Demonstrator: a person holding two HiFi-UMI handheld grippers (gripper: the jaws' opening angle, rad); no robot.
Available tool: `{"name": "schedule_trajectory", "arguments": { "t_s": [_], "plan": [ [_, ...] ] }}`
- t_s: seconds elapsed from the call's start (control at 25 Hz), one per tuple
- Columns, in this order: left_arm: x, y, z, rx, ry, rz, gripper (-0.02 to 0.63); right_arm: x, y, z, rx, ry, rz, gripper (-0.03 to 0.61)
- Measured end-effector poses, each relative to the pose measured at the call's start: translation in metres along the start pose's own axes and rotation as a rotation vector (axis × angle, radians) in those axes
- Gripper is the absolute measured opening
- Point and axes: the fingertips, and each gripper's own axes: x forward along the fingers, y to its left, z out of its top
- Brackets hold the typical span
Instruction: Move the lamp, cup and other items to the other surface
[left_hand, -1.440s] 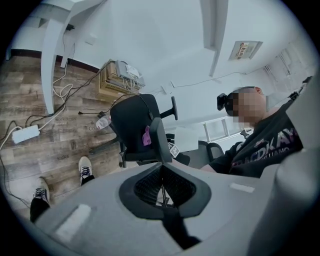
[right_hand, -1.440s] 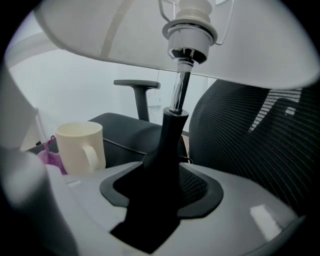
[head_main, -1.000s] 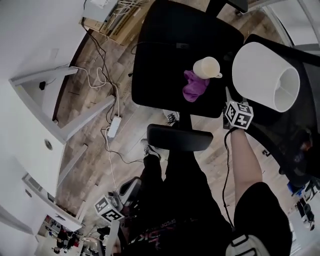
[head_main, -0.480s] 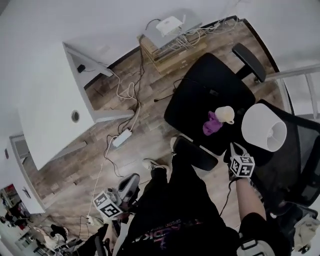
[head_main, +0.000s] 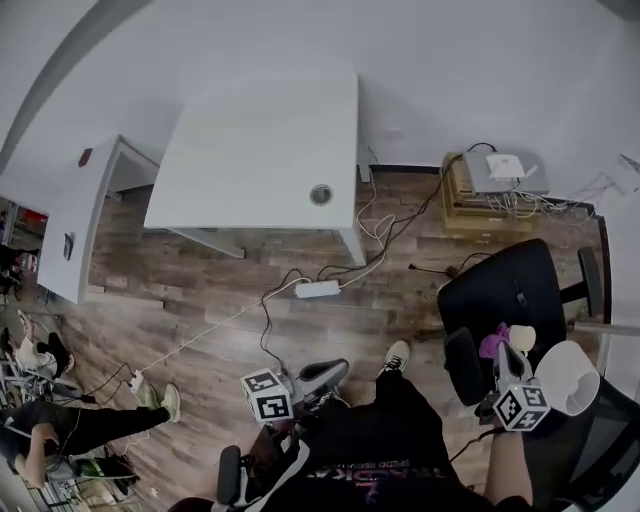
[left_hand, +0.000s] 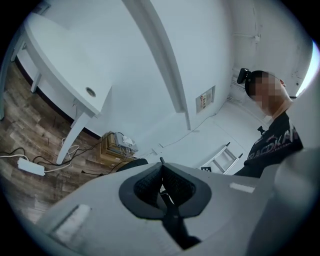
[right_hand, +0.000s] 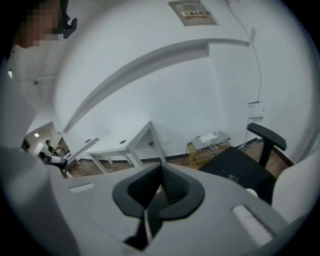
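Okay, left gripper (left_hand: 161, 172) and right gripper (right_hand: 160, 176) are both pinched shut and empty, so open the right wide before reaching for the cup (head_main: 521, 338) on the chair (head_main: 500, 290), lamp (head_main: 568, 378) just beside.

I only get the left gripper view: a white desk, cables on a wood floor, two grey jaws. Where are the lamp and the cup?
Observer: The head view shows the cup on a black chair, well to the right of the desk.
Operator: And the lamp?
Observer: Its white shade shows just right of the cup, close to the right gripper.
Operator: Is that gripper holding anything?
Observer: No. The right gripper view shows its jaws together with nothing between them.
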Motion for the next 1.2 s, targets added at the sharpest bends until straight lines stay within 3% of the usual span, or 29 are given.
{"name": "schedule_trajectory", "arguments": {
  "t_s": [0.24,0.36,0.52,0.6,0.72,0.96,1.08,1.2],
  "plan": [
    [-0.091,0.003,0.004,0.026,-0.124,-0.008,-0.003,0.031,0.214,-0.019,-0.127,0.032,0.384,0.005],
    [-0.139,0.003,0.006,0.038,-0.131,0.015,-0.003,0.023,0.320,-0.043,-0.162,0.060,0.549,0.005],
    [-0.186,0.013,-0.008,0.061,-0.125,0.036,-0.003,0.003,0.426,-0.079,-0.173,0.096,0.741,0.005],
    [-0.205,0.016,-0.015,0.065,-0.126,0.031,-0.003,-0.006,0.466,-0.101,-0.236,0.137,0.817,0.005],
    [-0.226,0.019,-0.014,0.055,-0.144,0.028,-0.003,-0.010,0.501,-0.118,-0.339,0.181,0.873,0.005],
    [-0.256,0.019,-0.003,0.079,-0.208,0.015,-0.003,-0.009,0.527,-0.117,-0.383,0.181,0.876,0.005],
    [-0.264,0.022,0.003,0.072,-0.255,0.009,-0.003,-0.009,0.530,-0.101,-0.348,0.146,0.872,0.003],
    [-0.267,0.023,0.003,0.052,-0.266,0.008,-0.003,-0.012,0.535,-0.107,-0.321,0.185,0.903,0.003]
  ]
}}
